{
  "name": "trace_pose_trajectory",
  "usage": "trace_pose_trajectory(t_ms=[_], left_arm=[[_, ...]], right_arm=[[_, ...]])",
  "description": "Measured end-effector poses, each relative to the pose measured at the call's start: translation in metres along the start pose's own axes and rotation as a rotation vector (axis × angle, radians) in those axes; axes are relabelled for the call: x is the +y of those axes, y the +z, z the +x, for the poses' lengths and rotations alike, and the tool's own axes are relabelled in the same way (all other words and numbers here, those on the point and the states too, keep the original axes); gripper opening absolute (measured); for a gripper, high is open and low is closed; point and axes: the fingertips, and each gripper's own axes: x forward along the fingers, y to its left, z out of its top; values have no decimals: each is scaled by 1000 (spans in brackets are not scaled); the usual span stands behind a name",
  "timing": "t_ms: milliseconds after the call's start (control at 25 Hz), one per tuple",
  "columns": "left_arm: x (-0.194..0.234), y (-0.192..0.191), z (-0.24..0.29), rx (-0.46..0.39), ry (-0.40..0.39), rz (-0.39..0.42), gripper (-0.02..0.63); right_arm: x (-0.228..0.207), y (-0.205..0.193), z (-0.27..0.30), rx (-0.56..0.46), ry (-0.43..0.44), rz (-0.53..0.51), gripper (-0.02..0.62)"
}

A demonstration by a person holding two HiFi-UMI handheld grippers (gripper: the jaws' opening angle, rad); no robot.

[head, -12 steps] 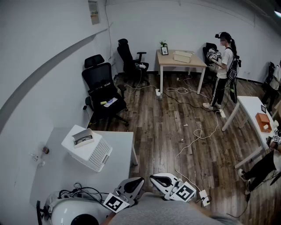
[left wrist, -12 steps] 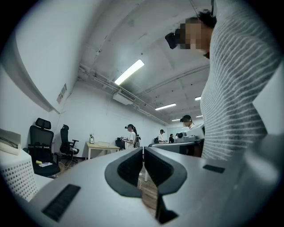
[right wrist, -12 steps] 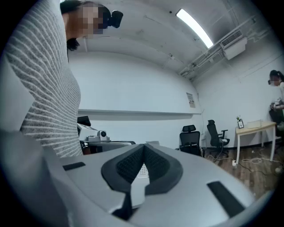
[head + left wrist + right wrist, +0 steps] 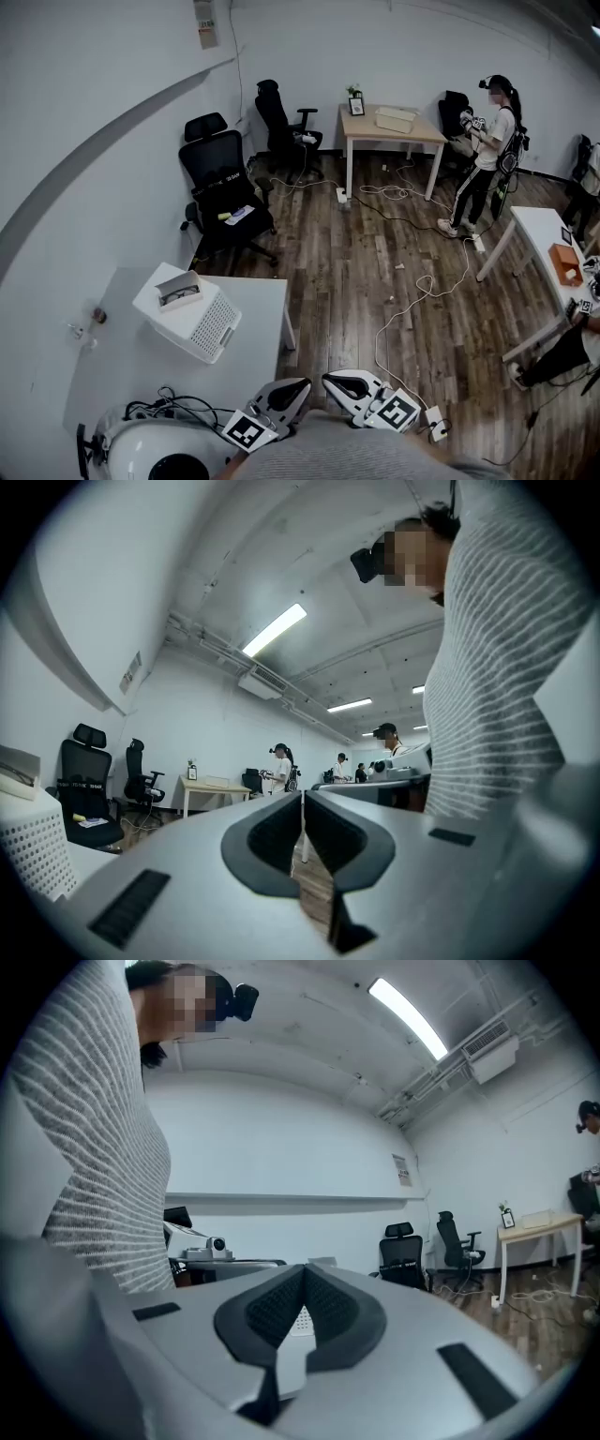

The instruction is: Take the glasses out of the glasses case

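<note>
The glasses case [image 4: 177, 290] lies open on top of a white perforated box [image 4: 199, 328] on the white table [image 4: 258, 314], with the dark-framed glasses [image 4: 176, 298] inside it. In the left gripper view the case [image 4: 18, 772] shows at the far left edge on the box [image 4: 36, 857]. Both grippers are held low, close to my body and well short of the case. My left gripper [image 4: 291, 385] [image 4: 302, 803] is shut with nothing between its jaws. My right gripper [image 4: 336, 380] [image 4: 300, 1281] is shut and holds nothing.
A white rounded device [image 4: 155, 450] and a tangle of black cables [image 4: 169, 408] lie at the table's near end. Small objects [image 4: 92, 319] sit at its left edge. Black office chairs [image 4: 220, 192], a wooden desk [image 4: 389, 131], floor cables [image 4: 412, 291] and a standing person [image 4: 483, 155] are further off.
The head view has shifted slightly, and the standing person at the back has moved a little to the right. Both grippers stay where they were, shut.
</note>
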Motion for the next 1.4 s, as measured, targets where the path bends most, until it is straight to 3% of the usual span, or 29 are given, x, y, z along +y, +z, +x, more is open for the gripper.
trace_pose_trajectory(t_ms=[400,1160,1400], left_arm=[[3,-4,-1,11,2,-5,18],[5,-5,3,15,13,-7,18],[4,-12,13,23,19,-39,18]], right_arm=[[4,-1,5,-33,63,53,14],[-10,1,2,-30,32,68,14],[-27,9,-5,-61,43,126,14]])
